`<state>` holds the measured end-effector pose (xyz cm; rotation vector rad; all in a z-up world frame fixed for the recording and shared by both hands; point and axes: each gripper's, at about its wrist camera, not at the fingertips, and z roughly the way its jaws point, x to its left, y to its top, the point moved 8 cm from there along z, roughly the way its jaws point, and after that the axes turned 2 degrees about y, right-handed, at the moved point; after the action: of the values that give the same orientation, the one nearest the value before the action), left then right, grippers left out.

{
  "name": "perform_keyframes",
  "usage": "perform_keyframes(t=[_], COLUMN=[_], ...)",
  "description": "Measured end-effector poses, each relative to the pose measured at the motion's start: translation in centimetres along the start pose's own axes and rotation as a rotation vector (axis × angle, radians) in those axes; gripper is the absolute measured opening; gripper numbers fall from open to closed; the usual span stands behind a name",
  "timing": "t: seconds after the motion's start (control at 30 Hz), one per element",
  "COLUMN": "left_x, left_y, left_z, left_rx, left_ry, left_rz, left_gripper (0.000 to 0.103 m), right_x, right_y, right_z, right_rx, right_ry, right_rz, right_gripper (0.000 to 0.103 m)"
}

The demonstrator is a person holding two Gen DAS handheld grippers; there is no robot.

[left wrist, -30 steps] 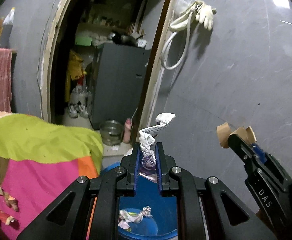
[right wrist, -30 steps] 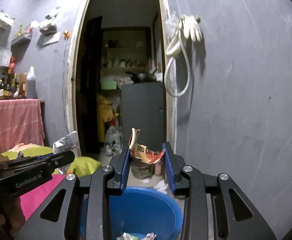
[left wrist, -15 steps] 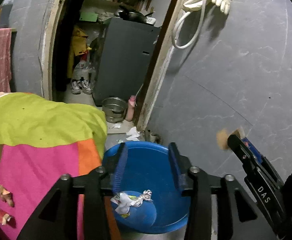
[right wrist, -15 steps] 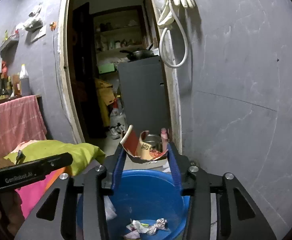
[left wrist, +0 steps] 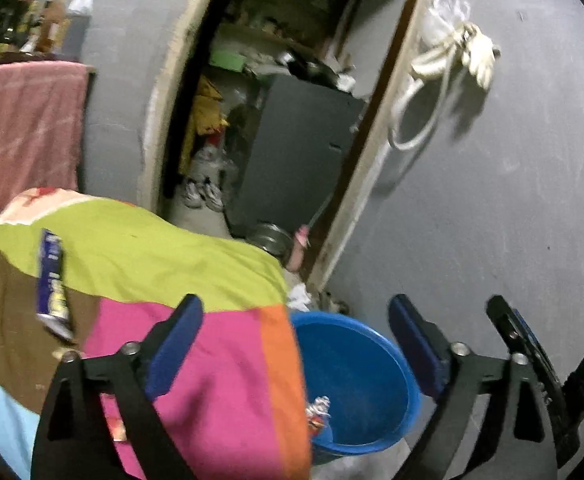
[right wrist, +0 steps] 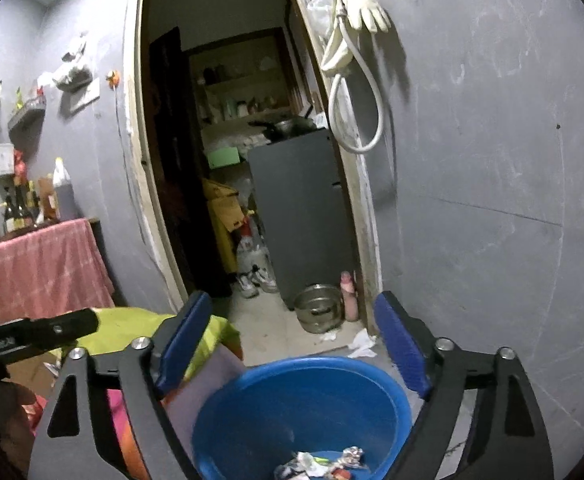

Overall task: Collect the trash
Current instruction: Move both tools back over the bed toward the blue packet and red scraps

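Left wrist view: left gripper (left wrist: 295, 344) held over the edge of the bed, fingers spread wide with nothing between them, pointing toward the doorway.
Right wrist view: right gripper (right wrist: 293, 344) held above the blue basin (right wrist: 228, 408), fingers spread wide, nothing clamped.
Cross view: right gripper also shows at the lower right edge of the left wrist view; a black finger of the left gripper enters the right wrist view from the left.
Finger pads: flat, blue, set on black angular frames with silver bolts.
Blue basin: round, smooth plastic, standing on the floor just beside the bed, near the grey wall.
Trash: crumpled wrappers (right wrist: 323, 464), white and foil-like, lying in the bottom of the basin.
Remaining trash: blue printed wrapper (left wrist: 52, 284), flat and oblong, lying on the bed; image blurred.
Bed cover (left wrist: 212, 360): soft cloth in green, pink, orange and brown patches.
Wall: grey, matte, scuffed; a white hose and a pale glove (right wrist: 365, 8) hang beside the doorway.
Floor by doorway: steel pot (right wrist: 317, 308), round and shiny.
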<state>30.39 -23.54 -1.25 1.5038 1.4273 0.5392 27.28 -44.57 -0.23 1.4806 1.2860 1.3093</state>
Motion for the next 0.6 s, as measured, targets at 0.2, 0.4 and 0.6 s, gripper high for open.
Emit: perform_keyframes(t=[0.2, 0.4, 0.6], left_x=[3.6, 7.0, 11.7], left_y=[1.5, 1.5, 0.2], left_z=[-5.2, -9.3, -12.1], left_rx=[-0.099, -0.144, -0.128], left_ry=[0.074, 0.134, 0.195], left_rz=[0.024, 0.077, 0.090], left_gripper=[0.101, 0.101, 0.101], right_x=[4.2, 9.7, 15.6], right_y=[1.3, 1.8, 0.1], right_z=[-2.0, -3.9, -5.3], right_rx=[-0.061, -0.090, -0.064], right_ry=[0.048, 0.106, 0.181], right_rz=[-0.029, -0.086, -0.114], right_gripper=[0.103, 0.103, 0.103])
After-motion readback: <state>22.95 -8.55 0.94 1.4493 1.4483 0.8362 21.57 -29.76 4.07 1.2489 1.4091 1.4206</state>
